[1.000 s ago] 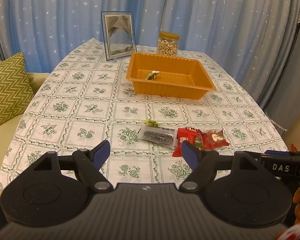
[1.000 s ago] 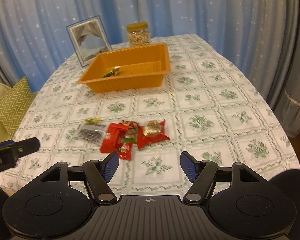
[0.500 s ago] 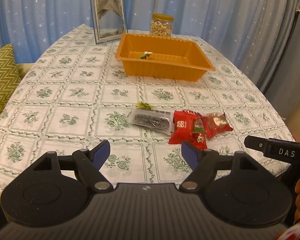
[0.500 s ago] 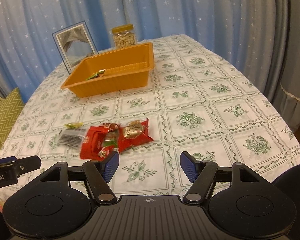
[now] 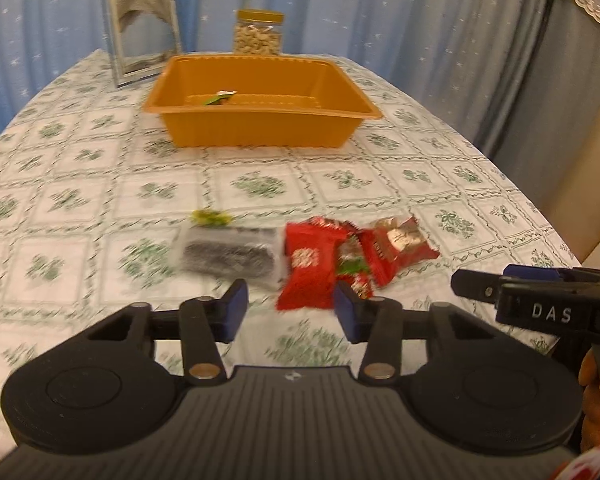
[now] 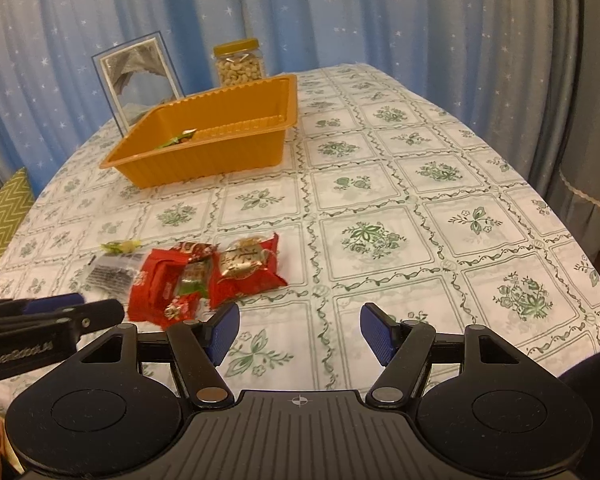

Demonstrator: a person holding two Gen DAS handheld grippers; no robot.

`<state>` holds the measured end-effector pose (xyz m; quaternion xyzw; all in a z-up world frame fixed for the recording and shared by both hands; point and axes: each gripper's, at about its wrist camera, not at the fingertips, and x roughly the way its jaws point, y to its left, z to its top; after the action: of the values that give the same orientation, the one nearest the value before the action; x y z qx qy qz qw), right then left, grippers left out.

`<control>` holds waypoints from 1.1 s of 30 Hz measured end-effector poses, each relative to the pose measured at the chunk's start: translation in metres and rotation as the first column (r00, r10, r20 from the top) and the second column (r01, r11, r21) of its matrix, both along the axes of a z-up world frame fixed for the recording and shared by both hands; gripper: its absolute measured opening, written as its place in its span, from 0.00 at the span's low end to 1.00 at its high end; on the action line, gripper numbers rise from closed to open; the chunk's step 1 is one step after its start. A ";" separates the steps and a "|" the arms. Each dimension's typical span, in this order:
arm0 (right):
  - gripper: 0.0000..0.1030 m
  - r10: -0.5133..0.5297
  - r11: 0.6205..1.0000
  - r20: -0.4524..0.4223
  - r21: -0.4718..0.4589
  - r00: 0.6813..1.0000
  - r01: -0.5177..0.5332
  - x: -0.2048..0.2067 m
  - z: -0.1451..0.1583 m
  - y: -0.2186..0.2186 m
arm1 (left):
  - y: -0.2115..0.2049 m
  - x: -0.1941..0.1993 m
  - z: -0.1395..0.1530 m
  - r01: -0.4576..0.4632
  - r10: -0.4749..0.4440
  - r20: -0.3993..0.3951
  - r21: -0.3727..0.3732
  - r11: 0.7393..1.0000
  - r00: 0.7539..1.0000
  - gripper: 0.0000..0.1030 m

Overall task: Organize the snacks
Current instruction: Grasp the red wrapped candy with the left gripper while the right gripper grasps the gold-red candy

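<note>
both grippers' fingers (image 5: 233, 309) spread above snacks (image 5: 308, 268).

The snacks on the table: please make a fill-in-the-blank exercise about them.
1. The tray has the colour ____.
2. The jar of nuts stands ____ the tray.
3. One small snack already lies inside the ____.
4. Both the left tongs and the right tongs are ____.

Missing words: orange; behind; tray; open
</note>
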<state>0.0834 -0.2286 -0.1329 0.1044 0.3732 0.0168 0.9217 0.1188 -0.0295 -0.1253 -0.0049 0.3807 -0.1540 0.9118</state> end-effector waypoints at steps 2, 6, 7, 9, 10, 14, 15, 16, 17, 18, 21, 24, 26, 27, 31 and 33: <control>0.66 -0.009 1.000 -0.003 0.003 1.000 0.009 0.003 -0.003 -0.003 | -0.008 0.008 -0.003 0.021 -0.021 0.000 0.005 1.000 1.000 0.39; 0.66 -0.028 1.000 -0.015 0.013 0.999 0.028 0.007 -0.007 -0.009 | -0.022 0.022 -0.009 0.044 -0.044 -0.001 0.023 0.999 0.999 0.36; 0.66 -0.030 0.999 -0.018 0.017 0.999 0.030 0.007 -0.008 -0.010 | -0.024 0.024 -0.011 0.048 -0.048 -0.002 0.029 0.998 0.999 0.36; 0.66 -0.029 0.999 -0.019 0.016 0.999 0.029 0.008 -0.009 -0.010 | -0.028 0.030 -0.016 0.052 -0.051 -0.013 0.038 0.998 0.999 0.33; 0.66 -0.029 0.999 -0.021 0.017 0.999 0.030 0.009 -0.010 -0.010 | -0.030 0.031 -0.018 0.052 -0.051 -0.014 0.045 0.998 0.999 0.32; 0.66 -0.033 0.999 -0.021 0.027 0.999 0.034 0.011 -0.011 -0.012 | -0.034 0.035 -0.022 0.045 -0.044 -0.008 0.075 0.996 0.999 0.26; 0.65 -0.031 0.999 -0.017 0.029 0.999 0.032 0.012 -0.011 -0.012 | -0.034 0.035 -0.022 0.042 -0.042 -0.007 0.076 0.996 0.999 0.25; 0.65 -0.027 0.999 -0.011 0.030 1.000 0.028 0.012 -0.010 -0.011 | -0.033 0.035 -0.021 0.039 -0.038 -0.007 0.073 0.997 0.999 0.24; 0.65 -0.021 0.999 -0.006 0.028 1.000 0.021 0.013 -0.010 -0.010 | -0.032 0.035 -0.020 0.036 -0.036 -0.006 0.070 0.997 0.999 0.23; 0.65 -0.012 1.000 0.000 0.027 1.000 0.012 0.014 -0.010 -0.009 | -0.031 0.034 -0.019 0.032 -0.032 -0.001 0.070 0.997 1.000 0.22; 0.65 0.018 1.000 0.024 0.021 1.000 -0.019 0.016 -0.008 -0.004 | -0.027 0.030 -0.011 0.018 -0.019 0.020 0.064 0.998 1.000 0.22; 0.65 0.046 0.999 0.041 0.016 0.998 -0.047 0.018 -0.007 0.001 | -0.018 0.026 0.001 -0.001 -0.001 0.042 0.049 0.999 0.999 0.22; 0.65 0.063 0.998 0.049 0.014 0.997 -0.064 0.021 -0.006 0.005 | -0.011 0.023 0.008 -0.020 0.017 0.056 0.042 0.999 0.998 0.22; 0.65 0.072 0.997 0.052 0.013 0.996 -0.073 0.022 -0.007 0.006 | -0.007 0.021 0.010 -0.030 0.028 0.062 0.046 0.998 0.998 0.22; 0.66 0.107 0.994 0.060 -0.001 0.992 -0.107 0.033 -0.008 0.014 | 0.009 0.018 0.012 -0.071 0.069 0.054 0.044 0.997 0.996 0.22; 0.66 0.123 0.992 0.060 -0.019 0.991 -0.122 0.039 -0.009 0.020 | 0.015 0.017 0.010 -0.088 0.086 0.050 0.044 0.995 0.995 0.22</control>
<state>0.1226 -0.2090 -0.1419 0.0739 0.3506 0.0737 0.9307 0.1355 -0.0148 -0.1150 0.0033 0.3617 -0.1051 0.9263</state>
